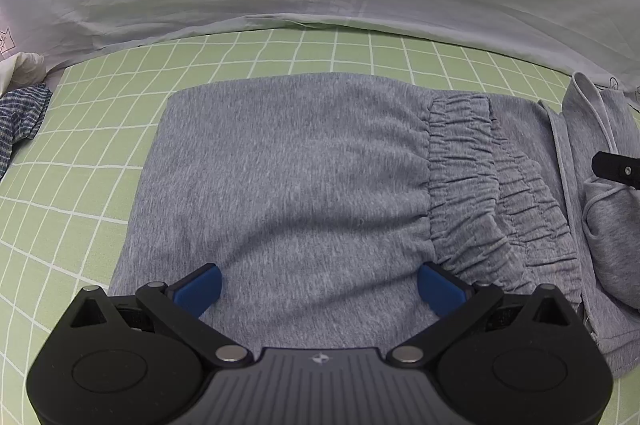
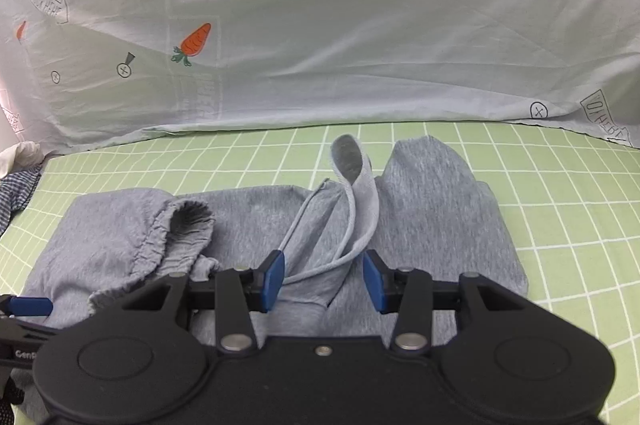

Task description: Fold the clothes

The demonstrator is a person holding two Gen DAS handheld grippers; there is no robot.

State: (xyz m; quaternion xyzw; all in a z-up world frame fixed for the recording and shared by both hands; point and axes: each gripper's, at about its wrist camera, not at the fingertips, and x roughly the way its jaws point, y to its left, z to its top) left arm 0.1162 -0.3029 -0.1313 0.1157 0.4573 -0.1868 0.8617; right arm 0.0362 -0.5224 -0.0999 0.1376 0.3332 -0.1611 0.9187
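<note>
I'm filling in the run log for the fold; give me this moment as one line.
stage: mid-fold | grey garment: folded on green checked sheet | left gripper: open above it | right gripper: open, drawstring between pads

Even soft light; sharp centre; fisheye-bent, dark corners.

The right gripper [image 2: 324,279], black-framed with blue pads, hangs low over a folded heather-grey knit garment [image 2: 432,209] lying on a light green bedsheet with a white grid [image 2: 560,185]. Its jaws stand apart, and a thin grey drawcord [image 2: 316,271] loops between the pads without being pinched. A gathered elastic cuff [image 2: 188,225] gapes open at the left, and a curled strip of the cloth stands up toward the far edge. Behind rises a pale quilt printed with orange carrots [image 2: 320,25]. At the lower left edge, one blue finger of the left gripper [image 2: 30,306] shows; a blue checked cloth [image 2: 16,191] lies at the far left.
</note>
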